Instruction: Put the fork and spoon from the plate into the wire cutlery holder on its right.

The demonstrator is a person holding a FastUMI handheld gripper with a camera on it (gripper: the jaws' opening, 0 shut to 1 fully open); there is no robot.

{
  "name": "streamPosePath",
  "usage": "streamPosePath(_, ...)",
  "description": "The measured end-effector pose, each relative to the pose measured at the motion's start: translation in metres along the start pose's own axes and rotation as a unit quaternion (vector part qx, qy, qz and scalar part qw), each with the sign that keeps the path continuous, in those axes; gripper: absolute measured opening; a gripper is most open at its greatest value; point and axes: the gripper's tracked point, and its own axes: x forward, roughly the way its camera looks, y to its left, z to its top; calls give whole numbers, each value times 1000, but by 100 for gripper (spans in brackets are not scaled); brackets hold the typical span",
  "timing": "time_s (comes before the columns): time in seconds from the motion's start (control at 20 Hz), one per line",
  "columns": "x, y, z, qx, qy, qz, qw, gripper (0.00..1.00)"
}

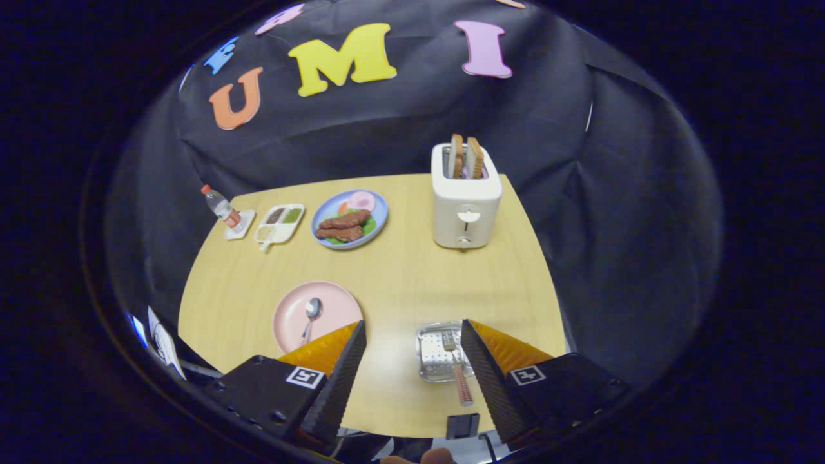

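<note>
On the table: one spoon (310, 316) on plate (293, 314), one fork (456, 368) in holder (430, 351); claw (412, 332) apart, empty.

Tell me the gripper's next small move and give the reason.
Probably swing the gripper left toward the spoon lying on the pink plate and lower over its handle. The fork already rests in the wire cutlery holder just ahead of the right finger, the spoon is the one piece left, and the fingers stand open, holding nothing.
</note>
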Motion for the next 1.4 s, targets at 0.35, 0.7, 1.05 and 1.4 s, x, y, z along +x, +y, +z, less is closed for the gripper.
streamPosePath(0.35, 23, 116, -56, 9, -48, 35, 998, 90)
streamPosePath(0.7, 82, 175, -105, 16, -30, 16, 999, 91)
streamPosePath(1.05, 129, 179, -122, -10, -21, -27, 999, 91)
streamPosePath(1.4, 151, 179, -145, -11, 26, -36, 999, 63)
